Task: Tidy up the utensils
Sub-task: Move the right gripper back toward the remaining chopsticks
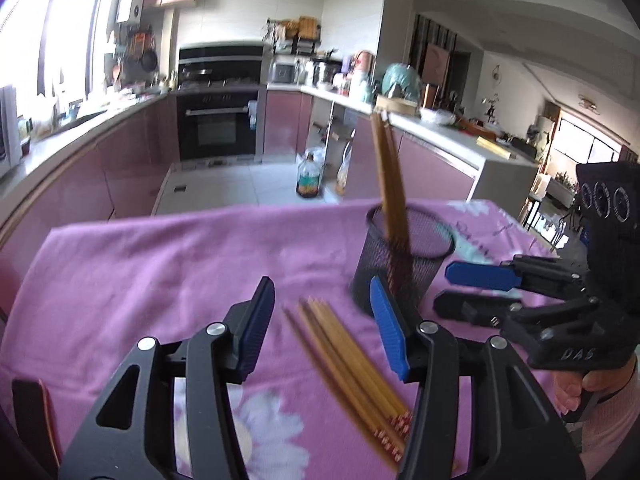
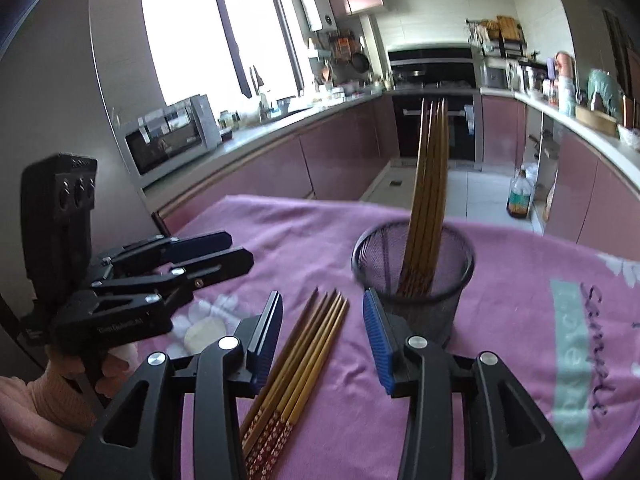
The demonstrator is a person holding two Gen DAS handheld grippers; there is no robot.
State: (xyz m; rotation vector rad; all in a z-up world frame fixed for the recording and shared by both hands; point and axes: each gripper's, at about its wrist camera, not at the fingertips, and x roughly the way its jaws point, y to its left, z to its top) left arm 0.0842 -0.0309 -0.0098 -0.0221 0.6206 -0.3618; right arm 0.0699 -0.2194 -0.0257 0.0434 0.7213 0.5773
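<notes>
Chopsticks (image 2: pixel 304 356) between open right gripper (image 2: pixel 322 332) fingers

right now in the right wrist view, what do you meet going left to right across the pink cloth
left hand-held gripper → loose bundle of brown wooden chopsticks lying flat → black wire-mesh cup holding upright chopsticks → teal patch with dark handwriting printed on the pink tablecloth
</notes>
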